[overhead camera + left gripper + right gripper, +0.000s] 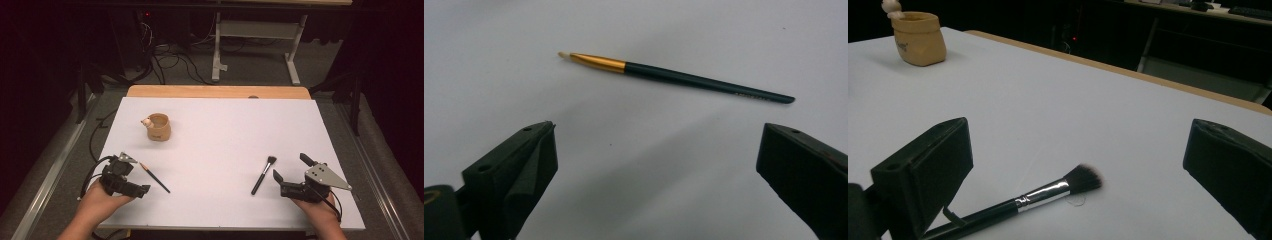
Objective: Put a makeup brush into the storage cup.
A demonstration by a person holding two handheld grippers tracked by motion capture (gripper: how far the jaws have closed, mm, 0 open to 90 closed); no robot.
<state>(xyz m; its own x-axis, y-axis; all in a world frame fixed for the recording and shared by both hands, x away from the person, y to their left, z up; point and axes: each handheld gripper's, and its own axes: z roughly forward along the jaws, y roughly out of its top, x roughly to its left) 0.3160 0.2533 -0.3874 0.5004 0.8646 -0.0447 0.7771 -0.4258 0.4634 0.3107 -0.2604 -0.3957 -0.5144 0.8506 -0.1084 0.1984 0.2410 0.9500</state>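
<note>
In the high view, the white-topped desk (225, 135) is carrying three things: a tan, sack-shaped holder (159, 127) sitting at about eleven o'clock from the desk's middle, a thin dark pencil-like brush with a gold ferrule (154, 177) lying at eight o'clock, and a black-handled makeup brush with a silver ferrule and dark bristles (263, 175) lying at five o'clock. The left tool (131, 175) is resting just beside the thin brush and the right tool (290, 172) just beside the makeup brush, each probably being lined up for a pick.

In the left gripper view, the jaws are standing wide apart, holding nothing, with the thin brush lying untouched at twelve o'clock; its pale tip is showing here, unlike from above.

In the right gripper view, the jaws are likewise spread and empty, the makeup brush running under the left jaw. The holder is standing well apart at eleven o'clock, a small pale figure showing on its rim.
</note>
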